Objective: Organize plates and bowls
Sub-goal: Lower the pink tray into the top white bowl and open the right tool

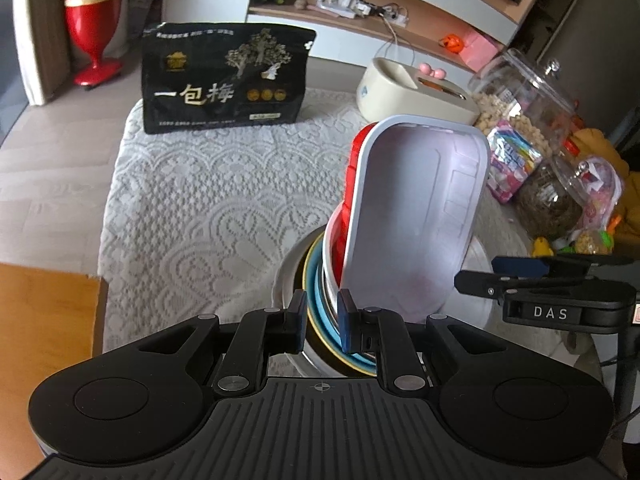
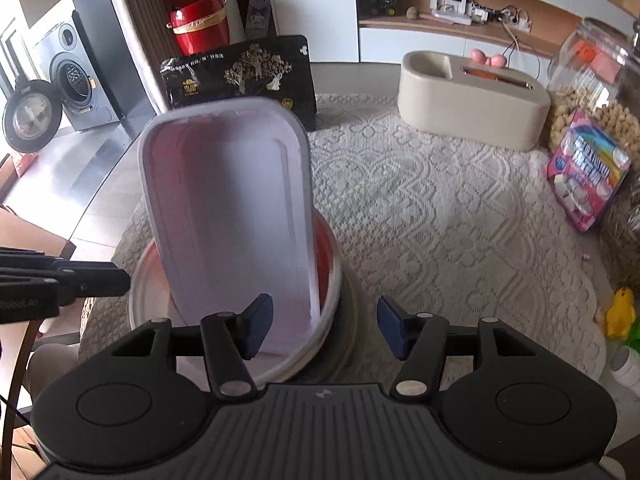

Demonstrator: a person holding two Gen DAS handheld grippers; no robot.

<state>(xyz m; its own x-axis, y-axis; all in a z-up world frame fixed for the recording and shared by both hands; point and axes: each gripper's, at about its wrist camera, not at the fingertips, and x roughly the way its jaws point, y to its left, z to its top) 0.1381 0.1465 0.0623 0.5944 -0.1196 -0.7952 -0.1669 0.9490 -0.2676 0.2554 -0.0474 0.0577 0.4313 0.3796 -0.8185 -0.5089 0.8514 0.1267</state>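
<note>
A stack of round bowls and plates (image 1: 320, 312) sits on the lace tablecloth: blue with a yellow rim, white, and red (image 1: 348, 216). A white rectangular container (image 1: 412, 216) leans tilted in the top of the stack; it also shows in the right wrist view (image 2: 232, 200). My left gripper (image 1: 322, 316) is shut on the near rims of the stacked bowls. My right gripper (image 2: 324, 322) is open and empty, just right of the container, its left finger (image 2: 256, 320) in front of the container's lower edge. The white outer bowl (image 2: 144, 292) shows below it.
A black snack bag (image 1: 224, 80) stands at the table's far side. A cream box (image 2: 472, 100), glass jars (image 1: 520, 100), and a pink packet (image 2: 584, 172) line the right. A yellow toy (image 2: 620, 312) lies at the near right. A wooden surface (image 1: 44, 312) is left.
</note>
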